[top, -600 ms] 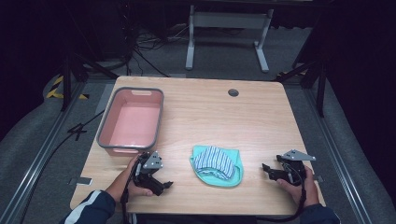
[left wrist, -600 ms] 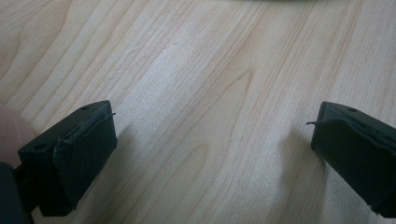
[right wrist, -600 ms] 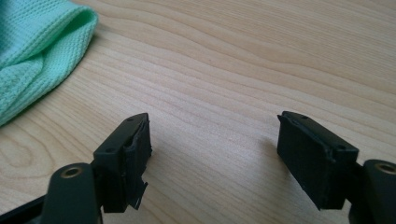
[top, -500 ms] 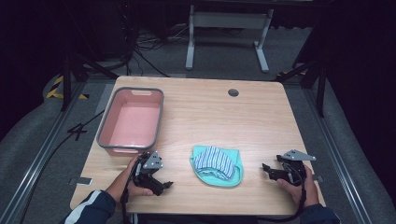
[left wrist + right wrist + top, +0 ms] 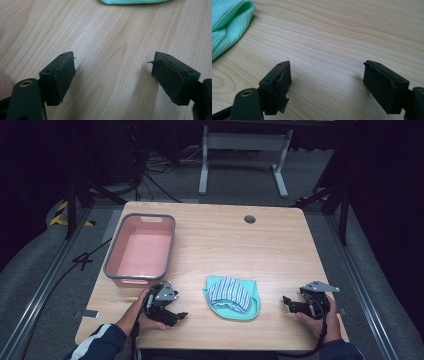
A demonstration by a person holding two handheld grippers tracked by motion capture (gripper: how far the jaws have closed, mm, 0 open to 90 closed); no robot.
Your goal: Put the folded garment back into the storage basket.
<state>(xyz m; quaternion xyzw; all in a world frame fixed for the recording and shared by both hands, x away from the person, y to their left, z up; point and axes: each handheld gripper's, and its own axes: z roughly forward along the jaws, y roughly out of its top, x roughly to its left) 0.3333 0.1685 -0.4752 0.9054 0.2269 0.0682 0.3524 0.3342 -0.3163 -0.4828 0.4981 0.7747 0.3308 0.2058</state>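
One folded green cloth (image 5: 232, 297) lies on the tabletop (image 5: 270, 245) near one pink bin (image 5: 141, 249); left tongs (image 5: 177, 316) and right tongs (image 5: 287, 302) flank the cloth, both released, resting low

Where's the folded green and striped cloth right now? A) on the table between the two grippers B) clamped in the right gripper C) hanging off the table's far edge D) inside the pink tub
A: the cloth lies flat on the table, with the left gripper and right gripper open on either side, apart from it; the pink tub holds nothing.
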